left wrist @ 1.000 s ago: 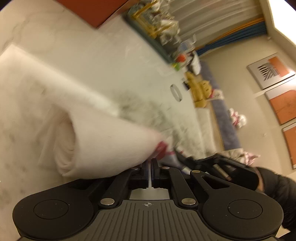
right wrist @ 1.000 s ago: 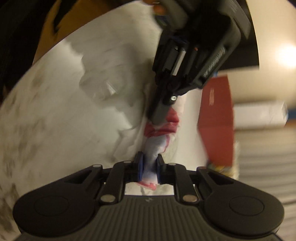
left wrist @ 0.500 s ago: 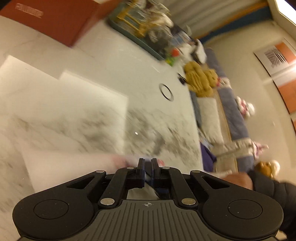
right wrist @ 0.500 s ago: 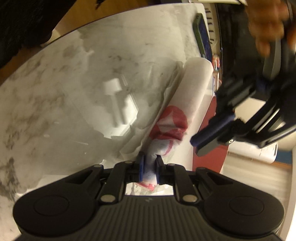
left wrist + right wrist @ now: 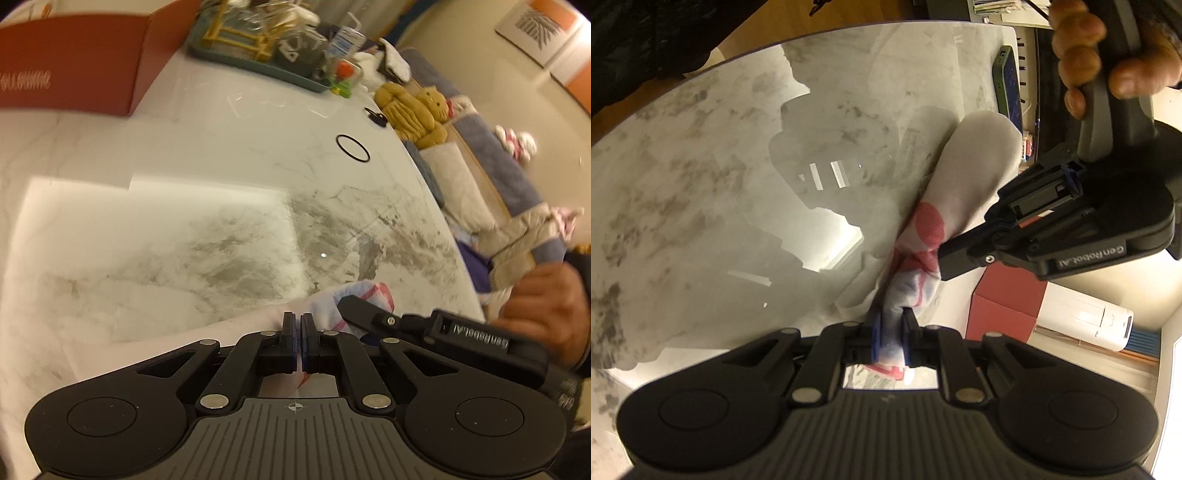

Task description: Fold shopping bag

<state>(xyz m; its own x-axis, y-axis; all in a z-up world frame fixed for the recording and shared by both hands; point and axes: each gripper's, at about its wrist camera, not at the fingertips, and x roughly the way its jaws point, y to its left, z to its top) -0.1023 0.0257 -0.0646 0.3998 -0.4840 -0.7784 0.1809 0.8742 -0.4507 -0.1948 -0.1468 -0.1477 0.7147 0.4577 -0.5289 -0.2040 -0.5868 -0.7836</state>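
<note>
**Both tools clamp the rolled bag over the table**

The right tool [image 5: 891,334] pinches one bunched end of the bag [image 5: 975,162], a white roll with red print. The left tool [image 5: 297,332] is clenched on a thin fold of it alongside. The roll hangs above the marble table [image 5: 229,122] near its edge. Farther off stand a red box [image 5: 74,62] and a tray [image 5: 258,62].

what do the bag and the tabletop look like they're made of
Shopping bag: thin white plastic film with red print, probably; it crumples, bunches softly and looks slightly translucent. Tabletop: polished marble or a marble-look slab; white with grey veining and mirror-like reflections. Which one, the look leaves open.
</note>
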